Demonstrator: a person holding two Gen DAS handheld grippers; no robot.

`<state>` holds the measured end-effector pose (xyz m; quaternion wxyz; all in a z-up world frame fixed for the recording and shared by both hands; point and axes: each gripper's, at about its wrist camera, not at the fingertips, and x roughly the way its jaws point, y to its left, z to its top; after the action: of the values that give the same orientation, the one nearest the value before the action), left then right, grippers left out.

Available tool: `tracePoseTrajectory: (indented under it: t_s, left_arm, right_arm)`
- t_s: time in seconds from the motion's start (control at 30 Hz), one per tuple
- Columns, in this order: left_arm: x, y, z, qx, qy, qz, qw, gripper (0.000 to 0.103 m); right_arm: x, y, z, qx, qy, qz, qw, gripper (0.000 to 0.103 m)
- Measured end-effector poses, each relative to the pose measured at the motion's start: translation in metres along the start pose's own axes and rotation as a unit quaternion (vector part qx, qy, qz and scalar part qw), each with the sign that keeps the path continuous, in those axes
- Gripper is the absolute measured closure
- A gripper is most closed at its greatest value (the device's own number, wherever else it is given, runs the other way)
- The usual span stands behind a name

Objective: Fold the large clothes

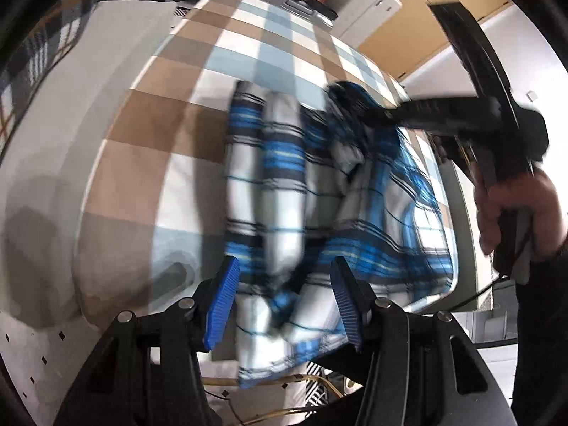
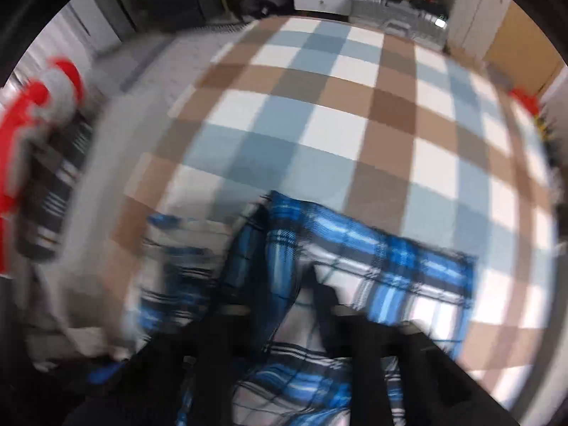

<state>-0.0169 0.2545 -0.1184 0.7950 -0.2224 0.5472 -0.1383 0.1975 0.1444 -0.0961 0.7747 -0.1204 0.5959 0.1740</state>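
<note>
A checked tablecloth (image 1: 170, 113) fills both views. A blue plaid shirt (image 1: 269, 184) lies bunched at lower centre, long axis running away. The left gripper (image 1: 284, 305) gapes, cloth between its fingers. The right gripper (image 1: 387, 115), upper right, pinches the shirt.

Left wrist view: looks forward and down between its own claw's fingers, close above the plaid shirt (image 1: 284, 191) on the checked table (image 1: 149, 120). Right wrist view: close, blurred, facing along the same table (image 2: 319, 106). Both share the shirt (image 2: 355, 259) and the checked surface.
</note>
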Motion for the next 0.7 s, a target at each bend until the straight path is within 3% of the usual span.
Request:
tracePoseTrajectory:
  t_s: [0.1, 0.23, 0.4, 0.53, 0.7]
  left_arm:
    - [0.015, 0.011, 0.013, -0.017, 0.014, 0.018, 0.9996, 0.056]
    - [0.036, 0.023, 0.021, -0.046, 0.038, -0.022, 0.998, 0.056]
    - [0.044, 0.017, 0.029, -0.04, 0.052, -0.055, 0.9963, 0.056]
    - [0.05, 0.013, 0.04, -0.054, 0.055, -0.089, 0.993, 0.056]
    - [0.056, 0.006, 0.046, -0.04, 0.06, -0.092, 0.9931, 0.056]
  right_arm:
    - [-0.005, -0.003, -0.002, 0.012, -0.022, 0.003, 1.0, 0.1]
    - [-0.024, -0.006, -0.004, 0.028, -0.073, 0.025, 0.997, 0.1]
    - [-0.046, -0.018, -0.011, 0.044, -0.12, 0.067, 0.989, 0.1]
    - [-0.051, -0.018, -0.013, 0.037, -0.121, 0.104, 0.987, 0.1]
    - [-0.063, -0.006, -0.019, 0.029, -0.14, 0.142, 0.979, 0.1]
